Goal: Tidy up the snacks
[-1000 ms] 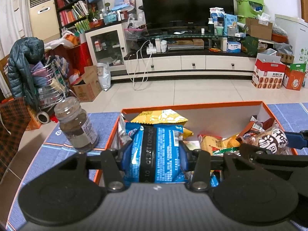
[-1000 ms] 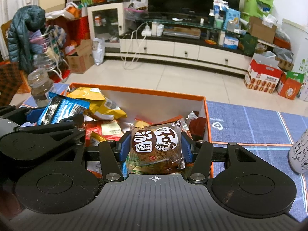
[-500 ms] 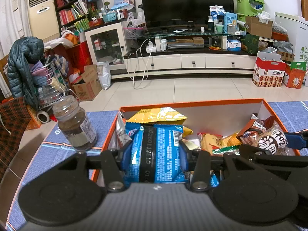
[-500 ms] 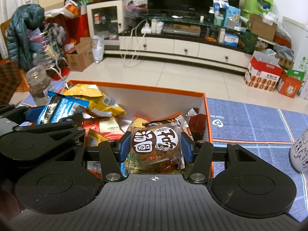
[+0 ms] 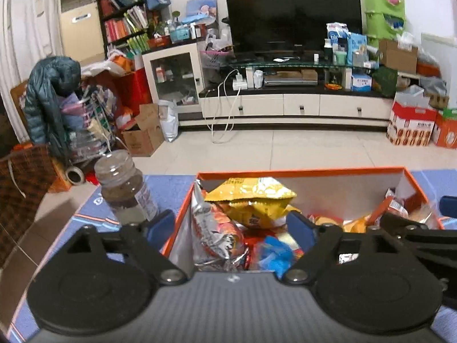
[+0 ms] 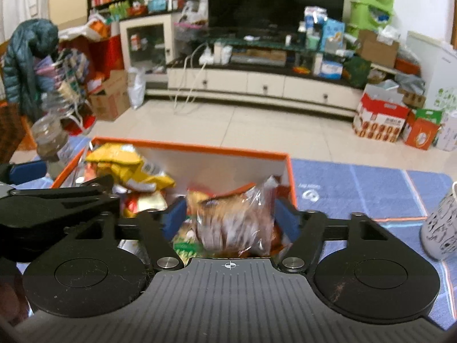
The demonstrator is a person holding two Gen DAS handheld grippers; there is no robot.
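An orange-rimmed box [image 5: 300,173] holds several snack packets, among them a yellow one [image 5: 251,197] and a silver one [image 5: 214,234]. My left gripper [image 5: 230,227] hangs over the box's left end, its jaws opening wide and holding nothing. The blue packet [image 5: 274,253] lies below them among the snacks. My right gripper [image 6: 231,217] is over the box's [image 6: 200,145] right end, jaws opening. The brown packet [image 6: 234,220] is blurred between them, loose from the pads. The left gripper's fingers [image 6: 57,200] show at the left of the right wrist view.
A brown lidded jar [image 5: 125,188] stands on the blue striped cloth [image 6: 357,183] just left of the box. A white patterned mug [image 6: 440,228] stands to the box's right. Beyond the table edge are tiled floor, a TV stand and cardboard boxes.
Both grippers opened. The left one let go of the blue packet, which dropped into the box. The right one released the brown packet, which is slipping down.
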